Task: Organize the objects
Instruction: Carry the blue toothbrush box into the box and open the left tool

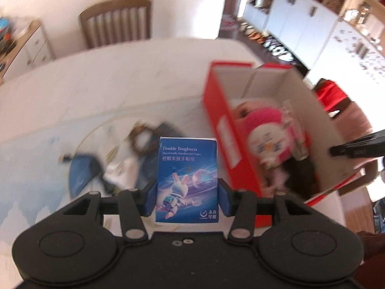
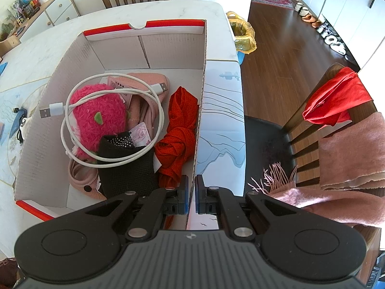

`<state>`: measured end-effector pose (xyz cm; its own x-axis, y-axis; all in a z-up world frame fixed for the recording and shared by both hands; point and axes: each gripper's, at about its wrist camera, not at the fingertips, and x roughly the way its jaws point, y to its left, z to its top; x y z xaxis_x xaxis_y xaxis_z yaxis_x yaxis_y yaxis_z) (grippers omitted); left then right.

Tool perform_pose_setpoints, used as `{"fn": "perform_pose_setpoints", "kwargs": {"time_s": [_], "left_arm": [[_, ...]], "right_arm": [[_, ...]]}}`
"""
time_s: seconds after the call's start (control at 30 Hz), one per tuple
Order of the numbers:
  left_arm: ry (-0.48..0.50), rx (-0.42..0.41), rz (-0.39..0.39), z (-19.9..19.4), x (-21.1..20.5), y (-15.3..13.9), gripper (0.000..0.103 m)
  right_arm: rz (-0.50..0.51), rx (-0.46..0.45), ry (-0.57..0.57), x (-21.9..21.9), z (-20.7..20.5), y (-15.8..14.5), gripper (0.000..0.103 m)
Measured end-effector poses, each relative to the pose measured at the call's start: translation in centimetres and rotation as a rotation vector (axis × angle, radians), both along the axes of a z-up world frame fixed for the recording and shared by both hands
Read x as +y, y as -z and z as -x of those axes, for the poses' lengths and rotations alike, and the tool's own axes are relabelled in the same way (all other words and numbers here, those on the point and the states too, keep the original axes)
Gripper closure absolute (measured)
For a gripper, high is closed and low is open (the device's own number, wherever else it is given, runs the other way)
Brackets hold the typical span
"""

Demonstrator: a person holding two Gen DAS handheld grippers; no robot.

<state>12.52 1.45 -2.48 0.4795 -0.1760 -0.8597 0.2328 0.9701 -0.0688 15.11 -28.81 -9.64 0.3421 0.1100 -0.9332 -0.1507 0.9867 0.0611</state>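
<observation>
Left gripper (image 1: 186, 201) clamped on a blue rectangular tissue packet (image 1: 187, 180), carried above the white marbled table (image 1: 108, 89) just left of the red cardboard box with white inside (image 1: 217, 110); right gripper (image 2: 191, 193) pinched shut on that box's right wall (image 2: 201, 120). Possible trouble: packet held only low on its sides, liable to tilt or catch the red rim. Only in the right view: white coiled USB cable (image 2: 113, 118), fuzzy pink plush toy (image 2: 96, 120), crumpled red cloth (image 2: 179, 132), black knit pouch (image 2: 125, 168) filling the box.
</observation>
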Motion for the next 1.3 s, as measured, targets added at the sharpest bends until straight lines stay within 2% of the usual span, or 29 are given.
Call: {"fn": "perform_pose_setpoints", "kwargs": {"time_s": [0.3,0.67,0.9,1.1,1.3], "left_arm": [[0.135,-0.057,0.006,-1.0,-5.2,-3.5,0.054],[0.243,-0.070,-0.043,-5.2,-11.2,-3.7,0.054],[0.335,-0.087,-0.117,-7.3,-16.5,-2.3,0.054],[0.373,-0.081,-0.160,-9.1,-19.9,-0.2,0.054],[0.348,0.000,-0.168,-11.5,-21.1,2.6,0.054]], "right_arm": [[-0.011,0.004,0.008,-0.1,-0.1,-0.1,0.099],[-0.017,0.003,0.008,-0.2,-0.1,0.0,0.099],[-0.016,0.000,0.009,-0.1,-0.1,0.0,0.099],[-0.020,0.000,0.012,-0.1,-0.1,0.0,0.099],[-0.025,-0.001,0.015,-0.2,-0.1,0.0,0.099]]}}
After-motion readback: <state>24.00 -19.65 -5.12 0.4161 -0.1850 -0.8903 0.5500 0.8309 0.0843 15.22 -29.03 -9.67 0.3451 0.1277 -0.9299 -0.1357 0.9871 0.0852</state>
